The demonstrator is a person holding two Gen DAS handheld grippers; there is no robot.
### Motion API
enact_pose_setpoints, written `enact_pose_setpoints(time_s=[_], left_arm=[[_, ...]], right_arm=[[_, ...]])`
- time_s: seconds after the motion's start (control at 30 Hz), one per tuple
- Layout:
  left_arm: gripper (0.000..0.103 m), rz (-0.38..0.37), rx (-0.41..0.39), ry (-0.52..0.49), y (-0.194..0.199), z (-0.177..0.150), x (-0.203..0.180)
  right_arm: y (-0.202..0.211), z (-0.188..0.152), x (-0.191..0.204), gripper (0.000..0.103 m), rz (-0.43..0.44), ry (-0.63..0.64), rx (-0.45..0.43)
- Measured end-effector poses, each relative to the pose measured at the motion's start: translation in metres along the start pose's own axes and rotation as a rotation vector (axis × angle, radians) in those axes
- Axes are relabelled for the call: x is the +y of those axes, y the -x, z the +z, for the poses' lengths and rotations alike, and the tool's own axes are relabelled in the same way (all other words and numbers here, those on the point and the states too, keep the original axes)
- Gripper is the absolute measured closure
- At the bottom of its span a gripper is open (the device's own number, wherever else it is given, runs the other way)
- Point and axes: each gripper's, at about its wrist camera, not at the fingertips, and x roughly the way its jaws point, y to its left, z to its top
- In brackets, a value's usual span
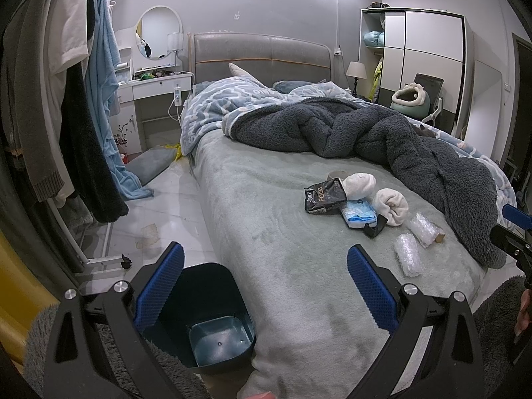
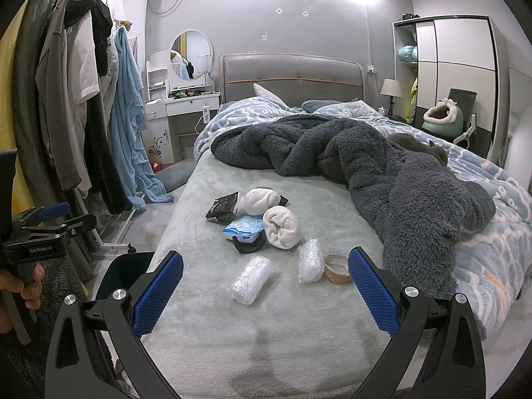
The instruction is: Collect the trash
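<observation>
On the grey-green bed sheet lie a black wrapper, a blue-white packet, two rolls of bubble wrap, a tape roll, a black clip and two rolled white socks. The same pile shows in the left wrist view, with the wrapper and bubble wrap. A dark blue bin stands on the floor at the bed's left foot corner. My left gripper is open and empty above the bin and bed edge. My right gripper is open and empty, short of the bubble wrap.
A dark fleece blanket and blue quilt cover the bed's far and right side; a grey cat lies on them. A clothes rack stands left, a wardrobe at the right.
</observation>
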Motion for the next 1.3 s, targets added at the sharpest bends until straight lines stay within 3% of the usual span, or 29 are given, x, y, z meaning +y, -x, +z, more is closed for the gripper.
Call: enact_pose_setpoints(time_s=[0.4,0.77,1.3], left_arm=[[0.003,-0.029,-0.012,-0.034,0.004,-0.002,-0.007],[0.004,-0.113,0.013,-0.122,-0.004,-0.005,-0.031],[0.008,-0.264,0.085,-0.172,-0.040,0.003,-0.050]], right_arm=[[-0.021,-0.009,0.003,0.003,0.024,-0.021,0.070],[-0.049,-0.003,-0.016,0.003,0.061,-0.053,0.082],[-0.094,0.005,-0.053,0.005,0.097,-0.049,0.134]])
